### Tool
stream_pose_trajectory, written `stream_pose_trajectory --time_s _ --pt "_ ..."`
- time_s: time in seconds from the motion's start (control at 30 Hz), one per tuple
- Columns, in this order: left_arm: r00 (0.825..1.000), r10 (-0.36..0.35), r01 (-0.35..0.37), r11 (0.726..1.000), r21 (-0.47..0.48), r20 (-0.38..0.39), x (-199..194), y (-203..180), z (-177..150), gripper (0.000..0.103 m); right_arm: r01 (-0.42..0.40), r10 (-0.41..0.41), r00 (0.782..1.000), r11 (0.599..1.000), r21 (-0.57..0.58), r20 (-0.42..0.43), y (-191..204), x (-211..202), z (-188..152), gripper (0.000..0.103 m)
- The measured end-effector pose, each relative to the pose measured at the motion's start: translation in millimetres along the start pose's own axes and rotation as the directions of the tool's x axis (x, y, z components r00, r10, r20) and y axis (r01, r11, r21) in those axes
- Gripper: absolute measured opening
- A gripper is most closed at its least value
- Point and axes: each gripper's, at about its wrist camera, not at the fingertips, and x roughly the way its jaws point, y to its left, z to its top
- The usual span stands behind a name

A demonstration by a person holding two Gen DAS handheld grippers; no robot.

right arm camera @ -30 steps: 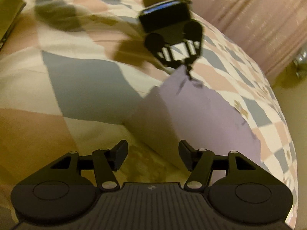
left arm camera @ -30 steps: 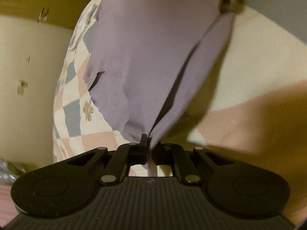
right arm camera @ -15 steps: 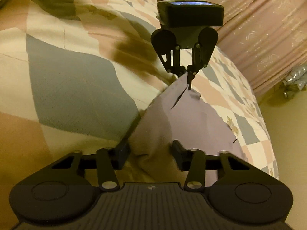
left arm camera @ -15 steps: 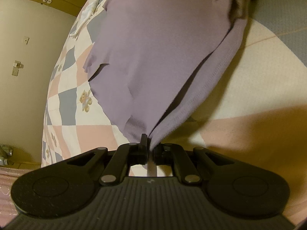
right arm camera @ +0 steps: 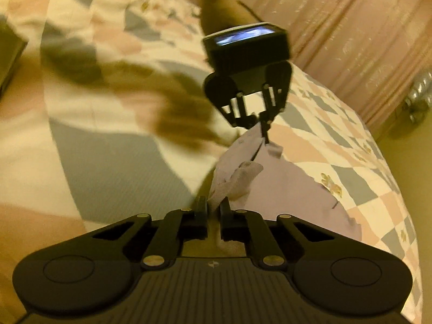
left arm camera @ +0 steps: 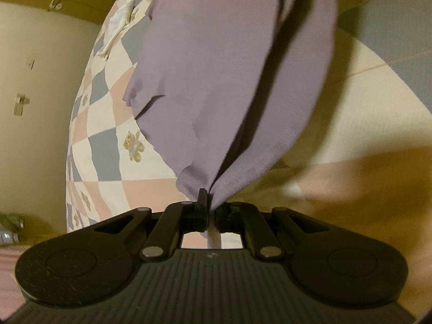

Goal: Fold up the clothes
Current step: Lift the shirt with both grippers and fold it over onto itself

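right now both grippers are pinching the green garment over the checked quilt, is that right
Not quite: the garment is lilac, not green, as the left wrist view shows. The left gripper is shut on one corner, the right gripper's jaws are closing on another bunch of it, and the checked quilt lies beneath.

Each wrist camera looks steeply down along its own fingers, close above the quilt (left arm camera: 108, 145) (checked); both views share the lilac garment (left arm camera: 205, 81).
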Motion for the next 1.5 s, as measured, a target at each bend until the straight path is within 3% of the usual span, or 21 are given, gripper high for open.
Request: stream_pose_trajectory --time_s 0.13,0.37,0.6,0.77,0.87,1.03,1.23,1.37,1.43,1.5 --pt "1.000 -0.020 0.019 0.997 0.070 0.003 -13 18 6 0.004 -0.028 0.028 1.000 0.998 0.062 -0.001 -21 -19 5 0.006" --pt "0.999 -0.046 0.046 0.993 0.113 0.000 -32 66 31 0.004 -0.029 0.034 0.999 0.981 0.193 -0.025 -69 -53 3 0.006" --pt "0.996 -0.086 0.090 0.983 0.159 -0.032 -36 121 71 0.004 -0.046 0.049 0.999 0.934 0.355 0.001 -133 -91 -14 0.006" --pt "0.984 -0.165 0.175 0.968 0.179 -0.070 -10 161 103 0.004 -0.082 0.078 0.997 0.882 0.465 0.027 -183 -102 -47 0.006" --pt "0.967 -0.233 0.248 0.951 0.183 -0.100 24 178 116 0.004 -0.130 0.129 0.991 0.832 0.539 0.041 -214 -93 -76 0.006" --pt "0.932 -0.340 0.359 0.913 0.192 -0.129 92 197 130 0.004 -0.210 0.222 0.972 0.703 0.679 0.071 -264 -60 -130 0.006" --pt "0.893 -0.427 0.447 0.875 0.187 -0.140 159 212 142 0.004 -0.238 0.281 0.955 0.542 0.806 0.094 -307 -20 -188 0.006" --pt "0.867 -0.477 0.496 0.851 0.172 -0.141 186 221 147 0.004 -0.244 0.297 0.949 0.467 0.850 0.110 -319 -4 -213 0.007" --pt "0.855 -0.500 0.516 0.844 0.145 -0.136 196 226 146 0.008 -0.239 0.300 0.947 0.431 0.870 0.111 -322 2 -222 0.007" --pt "0.850 -0.513 0.523 0.848 0.079 -0.123 206 234 144 0.020 -0.232 0.304 0.946 0.402 0.885 0.110 -324 8 -229 0.007"
